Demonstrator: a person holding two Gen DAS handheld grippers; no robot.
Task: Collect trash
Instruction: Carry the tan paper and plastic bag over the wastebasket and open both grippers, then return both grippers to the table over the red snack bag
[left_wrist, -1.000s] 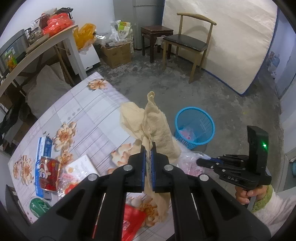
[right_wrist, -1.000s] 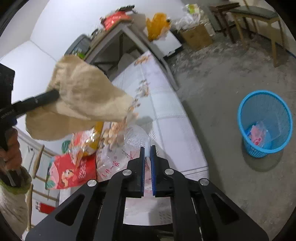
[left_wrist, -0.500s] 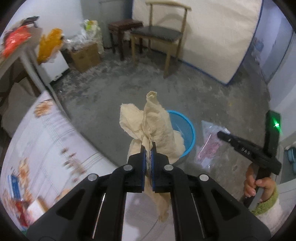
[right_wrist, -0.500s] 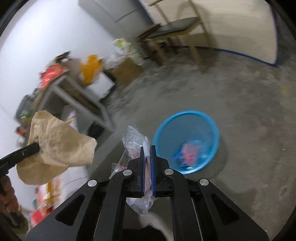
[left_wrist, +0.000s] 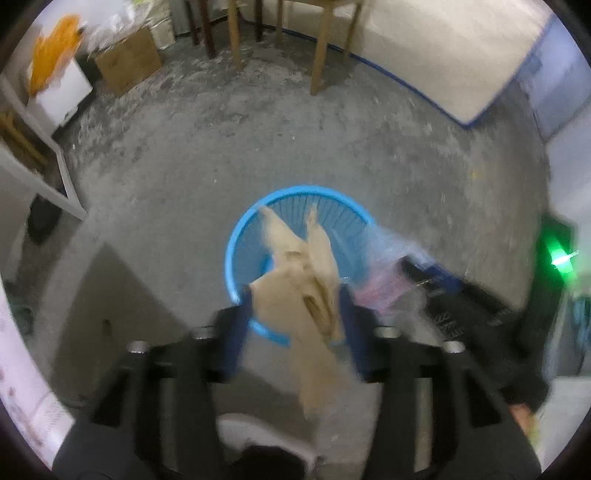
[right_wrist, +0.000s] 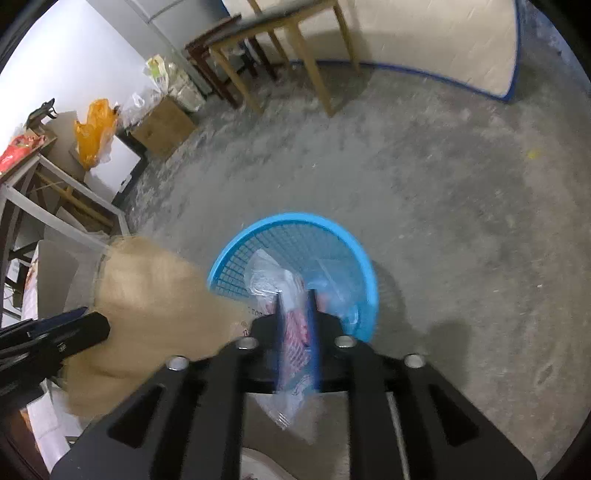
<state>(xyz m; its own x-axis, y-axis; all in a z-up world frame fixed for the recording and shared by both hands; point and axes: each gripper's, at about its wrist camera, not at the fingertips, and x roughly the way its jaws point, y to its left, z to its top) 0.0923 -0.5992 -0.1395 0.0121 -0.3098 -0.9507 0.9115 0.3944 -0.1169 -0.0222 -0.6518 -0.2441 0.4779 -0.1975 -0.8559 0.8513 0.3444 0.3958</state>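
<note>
Hanging between the opening left gripper (left_wrist: 295, 314) jaws: tan paper (left_wrist: 299, 291).

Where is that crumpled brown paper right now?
In the left wrist view the brown paper hangs between the left gripper's opening jaws, right above the blue basket on the concrete floor.

Floor (right_wrist: 424, 192): bare grey concrete, mottled and dusty.
Far wall: covered by a cream mattress (left_wrist: 443, 48) edged in blue, stood on its side.
Seating: wooden chair (right_wrist: 295, 33) beside a dark stool (right_wrist: 218, 55).
Corner: cardboard box (right_wrist: 162, 125), orange bag (right_wrist: 94, 129), white wall (right_wrist: 81, 55).
Left edge: white-framed desk (left_wrist: 48, 162).
</note>
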